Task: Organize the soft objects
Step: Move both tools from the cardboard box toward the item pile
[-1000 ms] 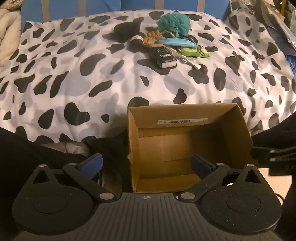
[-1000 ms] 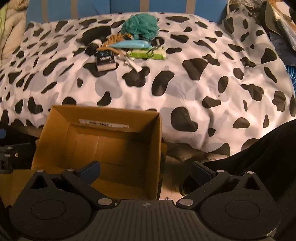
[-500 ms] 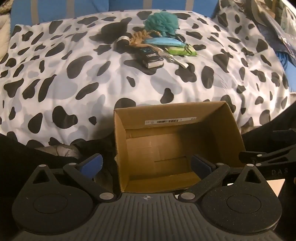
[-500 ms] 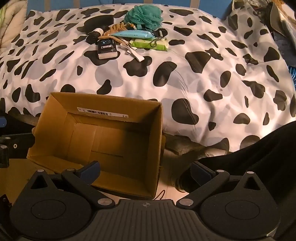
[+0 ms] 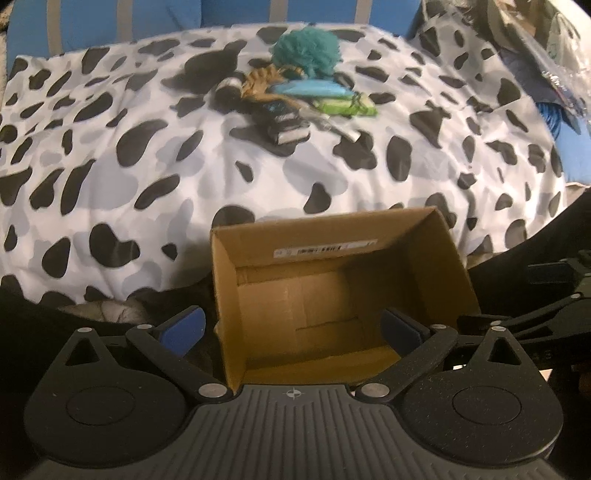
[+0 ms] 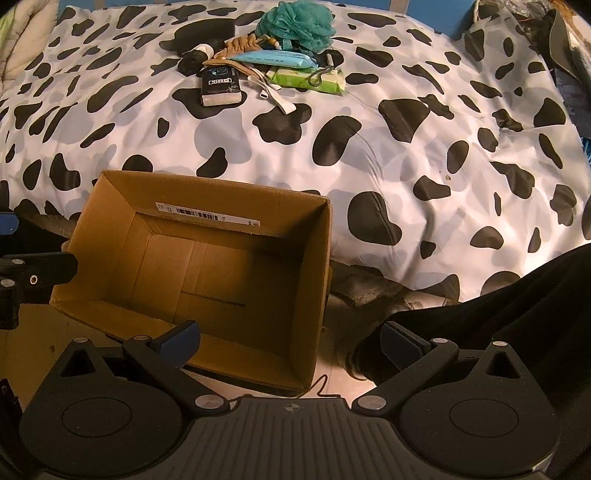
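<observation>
An open, empty cardboard box [image 5: 332,295] [image 6: 207,273] stands on the floor against the near edge of a bed. A pile of small things lies at the far side of the bed: a teal mesh pouf [image 5: 306,48] [image 6: 295,22], a blue pack [image 6: 273,58], a green wipes pack [image 6: 306,79], a black packet [image 6: 221,86] and a tan item [image 6: 240,46]. My left gripper [image 5: 291,328] is open and empty, above the box's near rim. My right gripper [image 6: 290,339] is open and empty, over the box's right near corner.
The bed has a cow-print cover [image 6: 369,147] and a blue headboard [image 5: 147,22]. Clutter lies at the far right [image 5: 535,44]. Dark fabric [image 6: 517,314] sits at the right, near the floor. The other gripper shows at the edge of each view [image 5: 546,306] [image 6: 26,273].
Both grippers have risen and moved forward, so the box sits lower and the bed pile looks closer. The box and the pile have not moved. Both stay open.
</observation>
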A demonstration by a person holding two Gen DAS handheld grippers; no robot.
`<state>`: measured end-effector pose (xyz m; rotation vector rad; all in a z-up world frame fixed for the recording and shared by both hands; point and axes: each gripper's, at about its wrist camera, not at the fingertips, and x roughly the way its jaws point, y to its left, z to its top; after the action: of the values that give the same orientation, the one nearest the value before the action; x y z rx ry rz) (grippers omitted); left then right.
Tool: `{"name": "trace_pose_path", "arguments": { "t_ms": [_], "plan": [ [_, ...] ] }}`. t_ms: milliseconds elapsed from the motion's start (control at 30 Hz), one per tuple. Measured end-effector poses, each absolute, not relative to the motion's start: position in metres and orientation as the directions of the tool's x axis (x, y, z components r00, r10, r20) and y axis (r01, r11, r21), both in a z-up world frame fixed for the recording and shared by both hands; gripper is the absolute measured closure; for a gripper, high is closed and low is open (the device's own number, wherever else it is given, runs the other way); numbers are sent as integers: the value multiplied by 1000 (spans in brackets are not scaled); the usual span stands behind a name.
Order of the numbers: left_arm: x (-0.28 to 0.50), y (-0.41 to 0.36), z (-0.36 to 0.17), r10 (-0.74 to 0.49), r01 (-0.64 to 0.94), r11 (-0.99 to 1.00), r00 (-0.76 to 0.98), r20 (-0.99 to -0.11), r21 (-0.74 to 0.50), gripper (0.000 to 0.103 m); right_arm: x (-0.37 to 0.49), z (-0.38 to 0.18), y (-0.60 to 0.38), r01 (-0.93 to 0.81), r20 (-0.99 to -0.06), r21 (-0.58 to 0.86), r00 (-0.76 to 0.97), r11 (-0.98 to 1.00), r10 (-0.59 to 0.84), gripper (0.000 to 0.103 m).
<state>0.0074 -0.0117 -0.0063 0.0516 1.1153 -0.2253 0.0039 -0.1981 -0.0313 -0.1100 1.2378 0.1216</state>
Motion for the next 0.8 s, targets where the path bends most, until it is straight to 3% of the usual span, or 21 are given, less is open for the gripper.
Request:
{"name": "trace_pose_path", "arguments": {
  "t_ms": [233,533,800],
  "plan": [
    [10,-11,0,-116,183,983,458,-882,-34,0,6,-28,-196,-169,-937,-18,347,986,42,0],
    [22,5,-13,-224,122,974,407,-886,-191,0,8,-29,-193,-179,-932,-27,361,984,40,0],
    [27,-4,-18,-237,135,971,391,-889,-199,0,11,-30,-195,-171,-933,-17,357,985,46,0]
  ]
}}
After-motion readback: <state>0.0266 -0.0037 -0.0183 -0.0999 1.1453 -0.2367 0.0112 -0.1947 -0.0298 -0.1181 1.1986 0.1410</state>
